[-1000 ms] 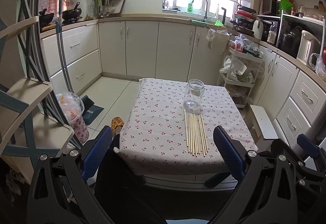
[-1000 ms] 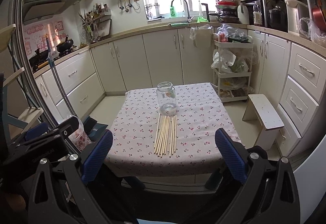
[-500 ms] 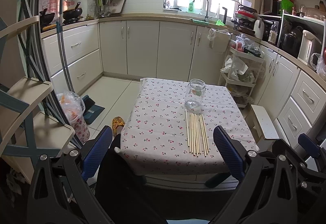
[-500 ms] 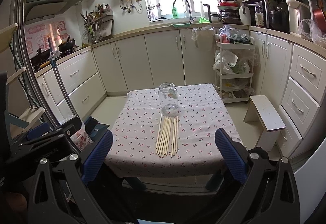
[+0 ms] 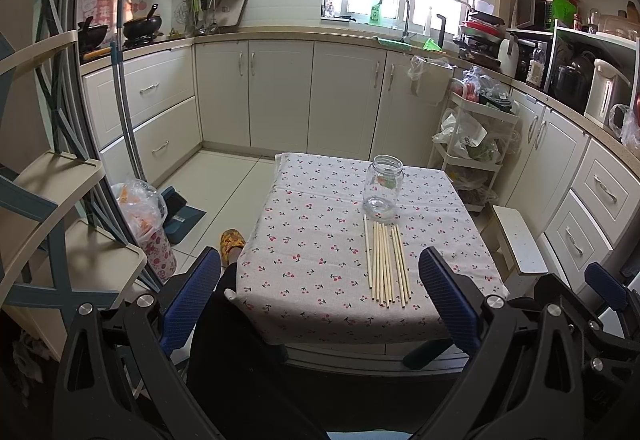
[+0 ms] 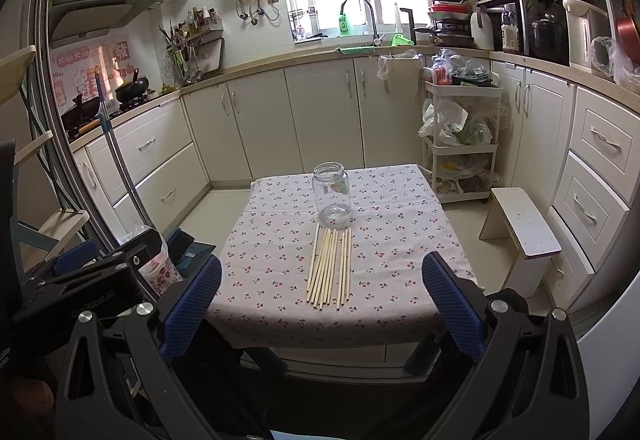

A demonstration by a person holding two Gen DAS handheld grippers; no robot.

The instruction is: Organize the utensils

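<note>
Several wooden chopsticks (image 5: 386, 264) lie side by side on a small table with a cherry-print cloth (image 5: 312, 256); they also show in the right wrist view (image 6: 330, 266). An empty clear glass jar (image 5: 382, 187) stands upright just beyond their far ends, also in the right wrist view (image 6: 332, 195). My left gripper (image 5: 320, 296) is open and empty, held before the table's near edge. My right gripper (image 6: 322, 300) is open and empty, also short of the near edge. Each gripper's body shows at the edge of the other's view.
A white step stool (image 6: 520, 228) stands right of the table. A white trolley with bags (image 6: 460, 131) is behind it. A bagged bin (image 5: 142, 215), dustpan and yellow slipper (image 5: 232, 240) sit on the floor at left. Shelving (image 5: 48, 199) rises at far left.
Both grippers have drifted slightly; the table, jar and chopsticks sit a little lower and nearer in both views. Nothing was grasped or moved.
</note>
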